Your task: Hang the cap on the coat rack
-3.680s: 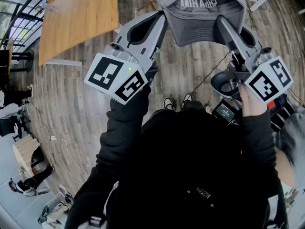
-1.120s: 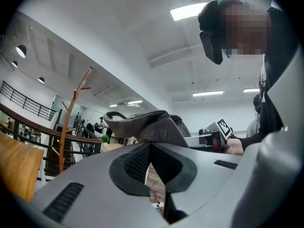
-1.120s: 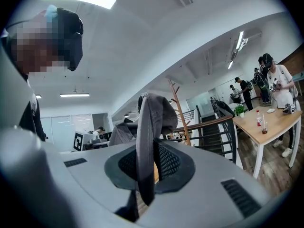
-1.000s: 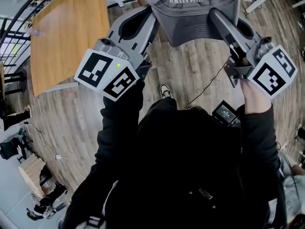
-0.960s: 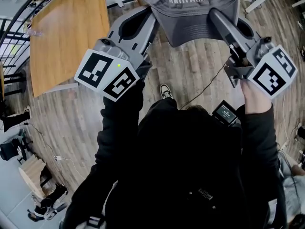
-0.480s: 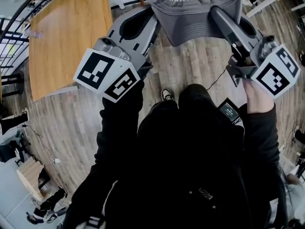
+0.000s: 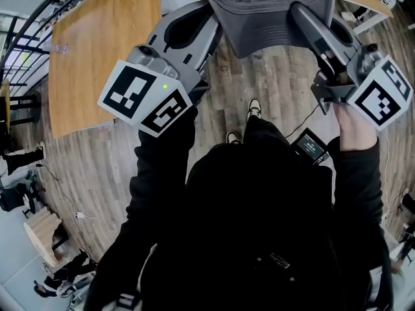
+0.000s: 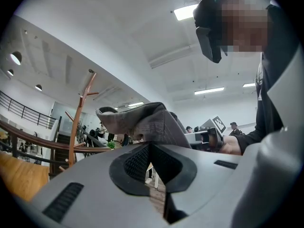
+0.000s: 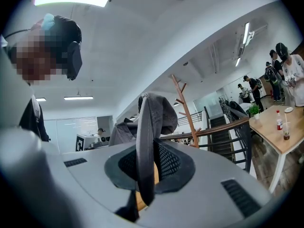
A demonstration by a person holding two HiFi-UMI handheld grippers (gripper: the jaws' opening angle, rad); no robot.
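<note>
A grey cap point(image 7: 272, 11) with white lettering is held up between both grippers at the top of the head view. My left gripper point(image 7: 216, 19) is shut on the cap's left side, where the fabric point(image 8: 147, 122) bunches above its jaws. My right gripper point(image 7: 296, 11) is shut on the other side, with the cap's edge point(image 9: 146, 127) running down between its pads. The brown wooden coat rack point(image 8: 78, 118) stands beyond the cap, left of it in the left gripper view. In the right gripper view the coat rack point(image 9: 185, 108) rises just right of the cap.
A wooden table point(image 7: 97, 50) stands on the plank floor at the left. The person's shoes point(image 7: 253, 109) and a small screen device point(image 7: 310, 146) show below the cap. A dark railing point(image 9: 228, 127) runs behind the rack; another table point(image 9: 280, 127) with a bottle stands at the right, with people nearby.
The person has stepped forward, one shoe now further ahead. The cap and both grippers sit slightly higher in the head view. Both grips are unchanged.
</note>
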